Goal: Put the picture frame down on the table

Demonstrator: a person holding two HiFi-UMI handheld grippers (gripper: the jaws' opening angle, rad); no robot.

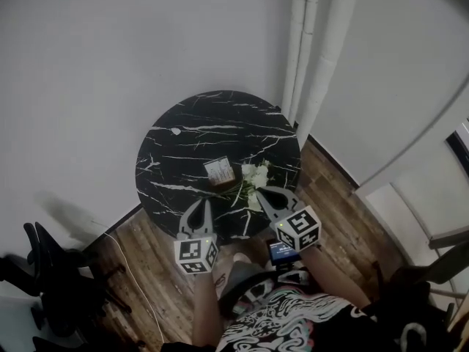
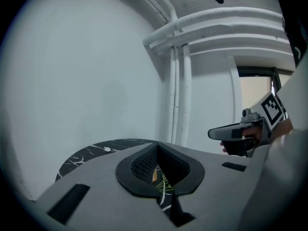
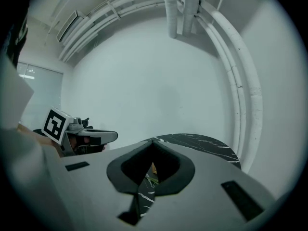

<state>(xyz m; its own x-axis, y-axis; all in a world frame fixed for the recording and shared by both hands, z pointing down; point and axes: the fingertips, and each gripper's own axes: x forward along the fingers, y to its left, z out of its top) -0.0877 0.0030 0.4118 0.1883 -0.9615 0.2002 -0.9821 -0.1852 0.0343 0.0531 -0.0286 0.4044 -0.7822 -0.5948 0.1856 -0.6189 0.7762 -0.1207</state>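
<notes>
1. Left claw (image 1: 198,210) has its jaws together with nothing between them, as its own view (image 2: 157,147) also shows. It hovers over the near edge of the table (image 1: 176,123).
2. Picture frame (image 1: 220,171) sits about mid-table, slightly toward the near edge. It lies ahead of the left claw and a little to its right, well apart from it. It looks nearly square and askew, so I can't pick a long axis or tell upright from flat.
3. Flowers (image 1: 255,174) are just beside the frame's right side.
4. Right claw (image 1: 268,198) is also closed and empty, as confirmed in its own view (image 3: 153,141). It is at the near right edge, and the flowers lie between it and the frame.
5. Judgement: both claws are about equally near, but the left has the clearer path.
6. Only the head view shows the whole layout. Each gripper view shows just a brownish sliver and green stems past its jaws, plus the other claw.
</notes>
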